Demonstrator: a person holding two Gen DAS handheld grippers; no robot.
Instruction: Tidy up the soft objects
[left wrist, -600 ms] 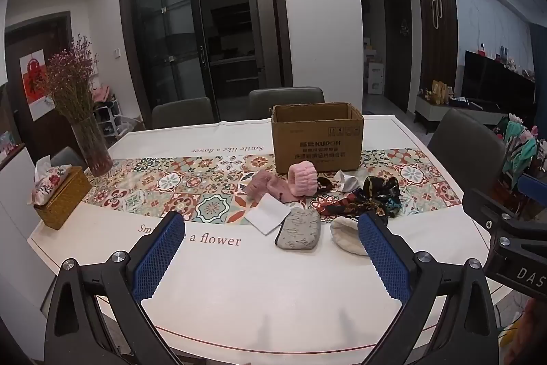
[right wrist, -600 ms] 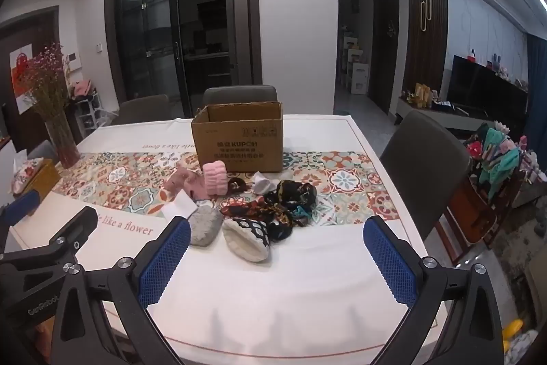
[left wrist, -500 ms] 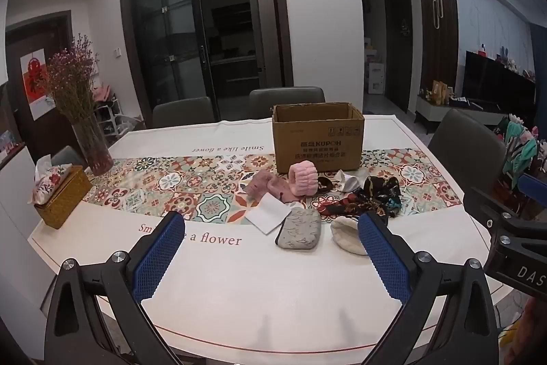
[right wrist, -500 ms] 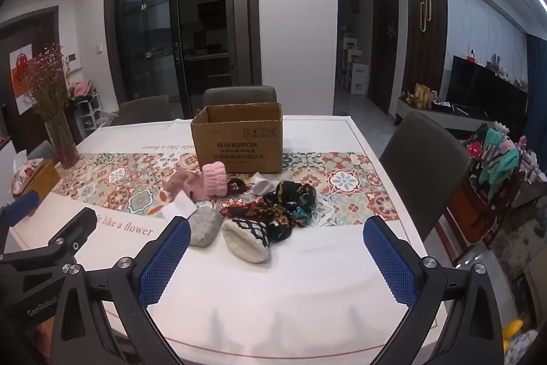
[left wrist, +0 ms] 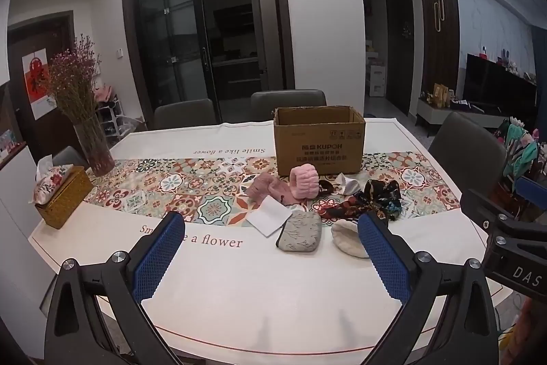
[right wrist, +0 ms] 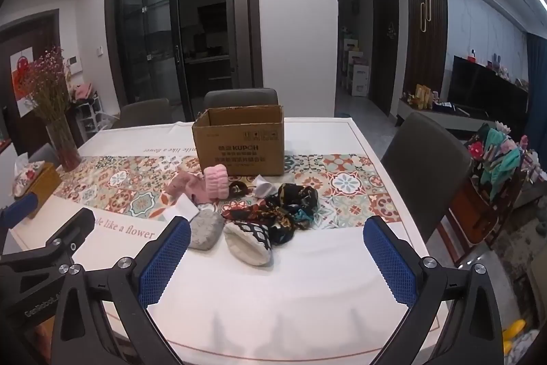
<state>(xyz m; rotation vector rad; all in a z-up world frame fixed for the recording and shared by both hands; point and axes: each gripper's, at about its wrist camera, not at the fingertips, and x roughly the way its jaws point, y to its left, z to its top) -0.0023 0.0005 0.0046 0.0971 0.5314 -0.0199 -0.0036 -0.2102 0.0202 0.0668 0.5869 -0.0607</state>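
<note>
A pile of soft things lies mid-table in front of an open cardboard box (left wrist: 319, 139) (right wrist: 241, 141). It holds a pink ribbed band (left wrist: 303, 185) (right wrist: 216, 185), a dusty pink fluffy piece (left wrist: 263, 188), a white folded cloth (left wrist: 270, 219), a grey pouch (left wrist: 300, 235) (right wrist: 205, 233), a cream pouch (left wrist: 347, 240) (right wrist: 249, 243) and dark patterned scarves (left wrist: 379, 199) (right wrist: 290, 207). My left gripper (left wrist: 270, 252) and right gripper (right wrist: 273, 257) are both open and empty, held above the near table edge, short of the pile.
A vase of dried flowers (left wrist: 92, 139) and a tissue box in a woven holder (left wrist: 61, 194) stand at the table's left. Grey chairs stand behind the table (left wrist: 287, 103) and at its right (right wrist: 429, 166). The white tablecloth (left wrist: 259, 296) has a patterned runner.
Both grippers have crept very slightly forward; nothing on the table has moved.
</note>
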